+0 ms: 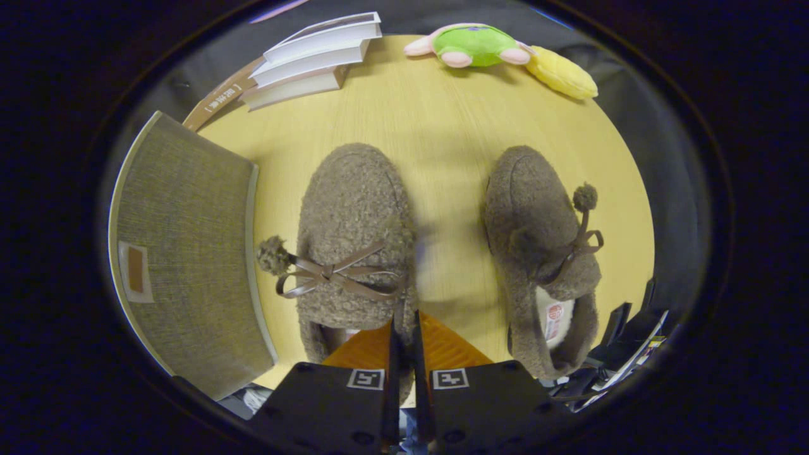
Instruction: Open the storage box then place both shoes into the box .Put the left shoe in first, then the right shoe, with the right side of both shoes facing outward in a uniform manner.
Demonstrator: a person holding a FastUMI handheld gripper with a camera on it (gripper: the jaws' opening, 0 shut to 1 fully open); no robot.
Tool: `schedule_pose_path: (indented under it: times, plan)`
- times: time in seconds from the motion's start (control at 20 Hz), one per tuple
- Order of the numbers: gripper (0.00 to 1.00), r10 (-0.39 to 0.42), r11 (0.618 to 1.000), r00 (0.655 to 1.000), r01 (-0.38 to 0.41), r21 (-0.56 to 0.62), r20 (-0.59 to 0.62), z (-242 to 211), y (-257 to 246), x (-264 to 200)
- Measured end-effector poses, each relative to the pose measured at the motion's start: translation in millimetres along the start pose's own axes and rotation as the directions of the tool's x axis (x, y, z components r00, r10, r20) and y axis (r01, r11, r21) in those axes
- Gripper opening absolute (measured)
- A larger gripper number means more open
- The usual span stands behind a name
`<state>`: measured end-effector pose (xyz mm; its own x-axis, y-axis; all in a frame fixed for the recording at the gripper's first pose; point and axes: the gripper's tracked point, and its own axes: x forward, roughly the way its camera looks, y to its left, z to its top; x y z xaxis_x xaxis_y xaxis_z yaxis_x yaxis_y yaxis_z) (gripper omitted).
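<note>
gripper view: near-closed gripper [404, 328] jaws at left shoe [355, 243] heel rim

The claw [404, 328] has two flat, wedge-shaped fingers [370, 351] with ridged faces, tapering to narrow tips that stand close together. Each finger is mounted on a blocky black carrier [328, 407] bearing a small square black-and-white fiducial marker [366, 378]. Round screws sit near the carriers' near edge.
</note>
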<state>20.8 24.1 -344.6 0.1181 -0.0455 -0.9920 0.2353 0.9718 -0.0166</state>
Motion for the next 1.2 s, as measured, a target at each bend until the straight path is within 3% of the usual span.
schedule_pose_path:
  times: [0.35, 0.65, 1.05, 1.2]
  plan:
    - [0.06, 0.043, 0.998, 0.998, -0.04, 0.054, -0.051, -1.8, 2.6, 0.9]
    - [0.03, 0.026, 0.999, 1.0, -0.025, 0.044, -0.017, -2.0, 5.7, -5.5]
    - [0.03, -0.111, 0.994, 0.993, 0.11, 0.024, 0.034, -6.5, -5.4, -44.5]
    - [0.03, -0.129, 0.99, 0.99, 0.126, 0.059, 0.054, -8.7, -4.8, -66.8]
